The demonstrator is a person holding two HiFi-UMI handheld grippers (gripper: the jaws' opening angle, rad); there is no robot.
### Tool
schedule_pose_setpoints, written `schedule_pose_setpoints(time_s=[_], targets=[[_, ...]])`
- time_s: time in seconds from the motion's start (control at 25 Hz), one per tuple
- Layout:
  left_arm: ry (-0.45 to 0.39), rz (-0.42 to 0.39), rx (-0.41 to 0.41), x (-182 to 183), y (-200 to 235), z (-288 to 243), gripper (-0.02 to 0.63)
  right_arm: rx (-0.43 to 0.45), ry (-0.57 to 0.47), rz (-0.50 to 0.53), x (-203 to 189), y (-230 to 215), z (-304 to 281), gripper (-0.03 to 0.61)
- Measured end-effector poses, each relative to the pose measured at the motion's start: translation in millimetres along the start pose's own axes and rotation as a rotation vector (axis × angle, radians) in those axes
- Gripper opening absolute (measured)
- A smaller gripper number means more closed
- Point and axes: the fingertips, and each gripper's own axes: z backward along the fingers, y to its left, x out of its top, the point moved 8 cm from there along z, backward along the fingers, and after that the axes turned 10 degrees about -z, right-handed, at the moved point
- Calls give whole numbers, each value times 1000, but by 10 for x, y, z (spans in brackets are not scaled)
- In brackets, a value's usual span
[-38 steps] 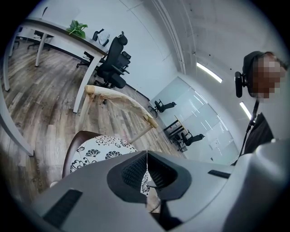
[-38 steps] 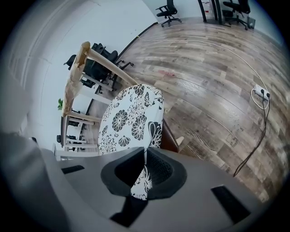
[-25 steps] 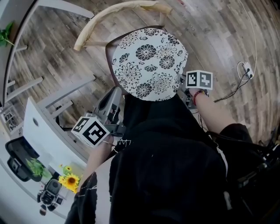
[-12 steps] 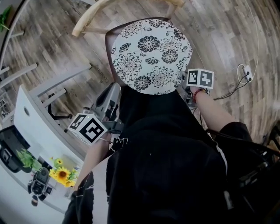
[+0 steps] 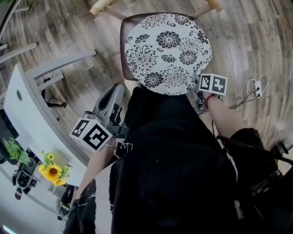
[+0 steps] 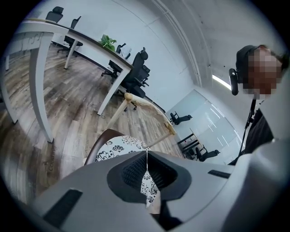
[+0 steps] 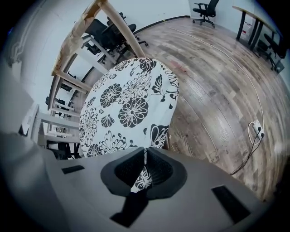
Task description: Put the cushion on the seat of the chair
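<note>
The cushion (image 5: 168,52) is white with black flowers and lies spread over the chair's brown seat (image 5: 123,50), whose rim shows along its left side. The pale wooden backrest (image 5: 103,5) sits at the top edge of the head view. My left gripper (image 6: 146,156) is shut on the cushion's near left edge, and patterned fabric hangs between its pads. My right gripper (image 7: 144,156) is shut on the near right edge of the cushion (image 7: 127,108) and points steeply down. Their marker cubes (image 5: 91,135) (image 5: 213,83) flank the cushion's near side.
A white desk (image 5: 27,123) with sunflowers (image 5: 51,171) curves along the left. Grey desk legs (image 5: 59,59) stand close to the chair's left side. A cable with a plug (image 5: 256,87) lies on the wood floor at right. The person's dark clothing (image 5: 174,173) hides the near ground.
Both grippers have sunk with the cushion toward the seat, the left one also sliding sideways. In the head view the chair and cushion have shifted up and right, and the backrest has mostly left the frame.
</note>
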Motion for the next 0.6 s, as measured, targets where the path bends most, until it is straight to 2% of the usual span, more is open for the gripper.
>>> schedule_pose_setpoints(time_s=[0.24,0.44,0.6], targets=[[-3,30,21,-128,87,124,18,-42,-25,-19,-7,37,-66,23],[-20,41,17,-217,149,221,18,-128,-56,-105,-47,24,-62,23],[-49,29,32,-270,176,371,18,-138,-86,-226,-65,-15,-28,25]])
